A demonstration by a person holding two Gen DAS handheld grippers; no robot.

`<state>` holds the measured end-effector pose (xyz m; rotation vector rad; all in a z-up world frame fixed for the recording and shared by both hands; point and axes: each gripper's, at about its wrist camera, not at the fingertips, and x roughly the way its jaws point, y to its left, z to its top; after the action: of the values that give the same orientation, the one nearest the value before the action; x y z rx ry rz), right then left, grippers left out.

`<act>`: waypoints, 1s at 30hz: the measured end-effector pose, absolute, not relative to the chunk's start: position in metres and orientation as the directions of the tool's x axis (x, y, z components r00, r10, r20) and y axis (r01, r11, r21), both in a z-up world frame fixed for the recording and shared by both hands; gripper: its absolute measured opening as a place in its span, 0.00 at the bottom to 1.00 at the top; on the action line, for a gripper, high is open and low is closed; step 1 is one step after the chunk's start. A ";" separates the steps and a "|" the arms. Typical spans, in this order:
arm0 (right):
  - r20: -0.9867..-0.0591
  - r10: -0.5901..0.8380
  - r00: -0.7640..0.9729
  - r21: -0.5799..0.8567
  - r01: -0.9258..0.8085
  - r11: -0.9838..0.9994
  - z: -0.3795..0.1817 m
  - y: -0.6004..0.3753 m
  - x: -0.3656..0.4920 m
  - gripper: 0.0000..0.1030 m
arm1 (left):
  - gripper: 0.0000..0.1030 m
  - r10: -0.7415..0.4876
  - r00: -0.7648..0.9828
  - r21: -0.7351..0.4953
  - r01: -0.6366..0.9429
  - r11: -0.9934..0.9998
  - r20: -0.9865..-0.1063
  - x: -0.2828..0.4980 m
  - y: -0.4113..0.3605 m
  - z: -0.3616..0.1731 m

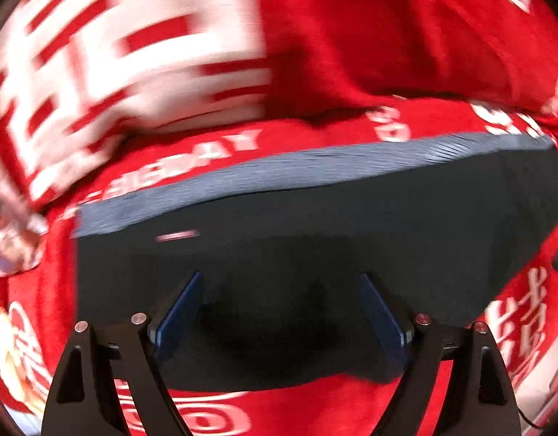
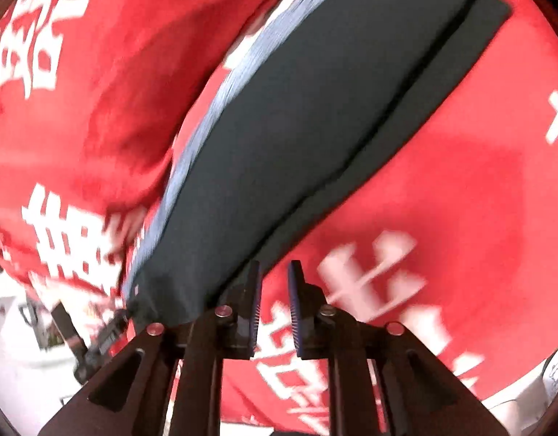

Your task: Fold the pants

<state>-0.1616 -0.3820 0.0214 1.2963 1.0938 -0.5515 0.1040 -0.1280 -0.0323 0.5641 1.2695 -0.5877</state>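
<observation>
The left hand-held gripper point(image 1: 280, 312) is hovering with its blue-padded fingers spread wide over the dark folded pants with a grey-blue ribbed waistband point(image 1: 315, 225), which are lying on a red cloth printed with white lettering point(image 1: 388, 36). The right hand-held gripper point(image 2: 274, 301) is sitting slightly apart, gripping nothing, just beside the pants' edge point(image 2: 279, 138).

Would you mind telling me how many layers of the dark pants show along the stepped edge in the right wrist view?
2. The upper layer carries the grey-blue waistband; the lower layer peeks out beside it on the red cloth. More layers may be hidden beneath.
</observation>
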 end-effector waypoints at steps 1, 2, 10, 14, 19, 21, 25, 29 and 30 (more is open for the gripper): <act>-0.876 0.215 0.431 0.475 0.849 0.231 0.022 -0.394 -0.167 0.16 | 0.85 -0.095 0.177 0.056 0.694 0.717 -0.980 0.096 -0.142 -0.040; -0.882 0.185 0.433 0.466 0.858 0.216 0.023 -0.408 -0.172 0.17 | 0.85 -0.090 0.157 0.046 0.702 0.711 -0.984 0.088 -0.156 -0.049; -0.895 0.071 0.441 0.446 0.890 0.094 0.005 -0.491 -0.204 0.37 | 0.86 -0.026 0.156 0.089 0.683 0.725 -0.987 0.054 -0.173 -0.090; -0.883 0.082 0.462 0.468 0.881 0.075 -0.004 -0.511 -0.207 0.16 | 0.86 -0.019 0.134 0.078 0.685 0.724 -0.991 0.057 -0.175 -0.089; -0.868 0.066 0.492 0.496 0.858 0.134 0.017 -0.513 -0.215 0.08 | 0.86 -0.038 0.121 0.057 0.699 0.713 -0.992 0.055 -0.171 -0.087; -0.886 0.086 0.455 0.463 0.875 0.142 0.007 -0.512 -0.227 0.08 | 0.86 -0.045 0.121 0.054 0.700 0.712 -0.992 0.054 -0.170 -0.088; -0.876 0.094 0.472 0.481 0.867 0.133 -0.007 -0.511 -0.237 0.08 | 0.89 -0.025 0.140 0.082 0.703 0.707 -0.990 0.050 -0.165 -0.082; -0.887 0.095 0.451 0.461 0.874 0.153 0.006 -0.514 -0.241 0.20 | 0.89 0.011 0.126 0.096 0.693 0.715 -0.992 0.048 -0.167 -0.080; -0.895 0.085 0.439 0.447 0.879 0.163 0.010 -0.515 -0.242 0.27 | 0.89 0.013 0.119 0.092 0.688 0.720 -0.993 0.047 -0.169 -0.076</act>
<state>-0.2423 -0.5154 0.0102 1.2937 0.9759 -0.7187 0.0468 -0.1686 -0.0765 0.6347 1.3794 -0.5453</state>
